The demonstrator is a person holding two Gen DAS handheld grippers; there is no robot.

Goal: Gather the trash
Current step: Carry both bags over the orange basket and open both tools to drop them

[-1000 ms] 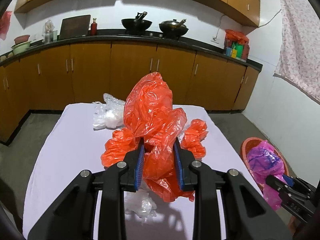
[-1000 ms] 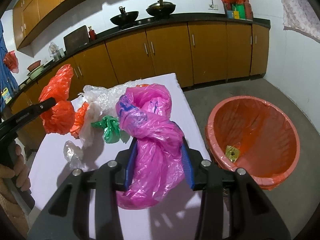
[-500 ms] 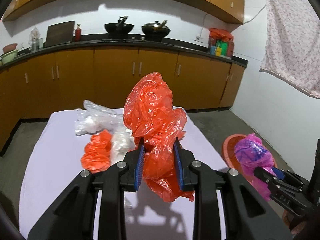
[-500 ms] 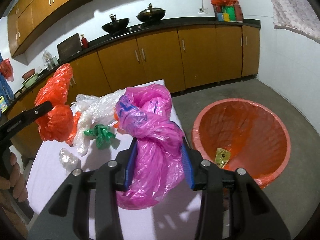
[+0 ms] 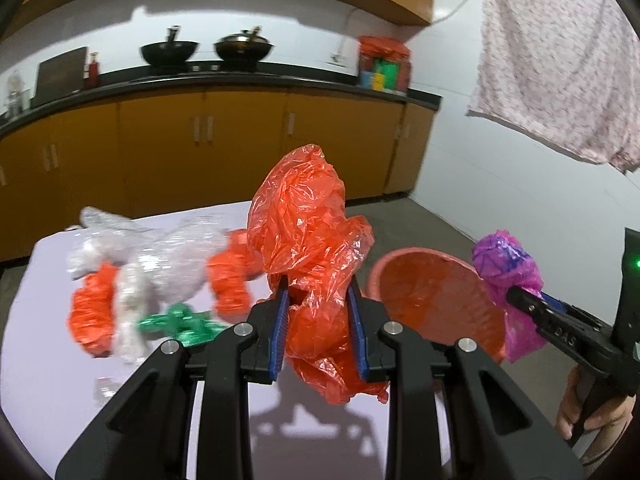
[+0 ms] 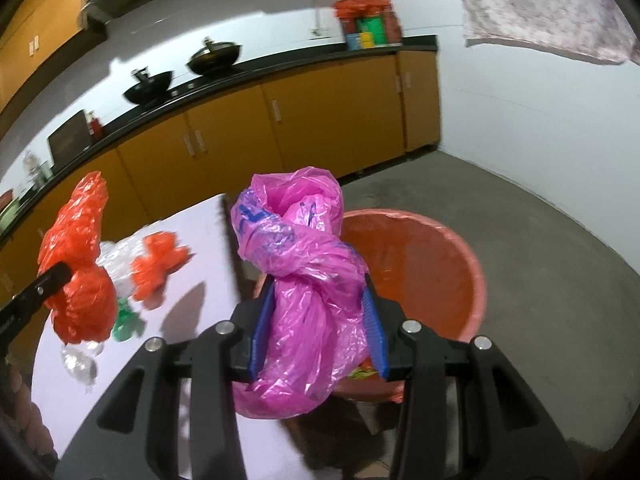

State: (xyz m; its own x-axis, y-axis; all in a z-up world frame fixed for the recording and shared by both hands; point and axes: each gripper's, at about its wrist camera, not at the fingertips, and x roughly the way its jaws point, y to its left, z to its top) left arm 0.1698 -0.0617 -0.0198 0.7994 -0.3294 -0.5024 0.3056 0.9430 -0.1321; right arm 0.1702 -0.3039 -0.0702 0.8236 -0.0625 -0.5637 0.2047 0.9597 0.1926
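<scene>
Left gripper (image 5: 319, 328) is clamped on an orange bag (image 5: 312, 240), right gripper (image 6: 318, 328) squeezes a pink bag (image 6: 308, 280) by the bin (image 6: 440, 264).

Two black woks (image 5: 204, 50) on dark counter (image 5: 240, 82), wooden cabinets (image 5: 240, 140), floral cloth (image 5: 556, 60) hanging on wall

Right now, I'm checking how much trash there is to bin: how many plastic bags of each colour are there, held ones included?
Orange bags: 3, one in the left gripper, two on the table
Pink bag: 1, in the right gripper
Green bag: 1
Clear or white bags: 3, blurred, so approximate
Total: 8
</scene>
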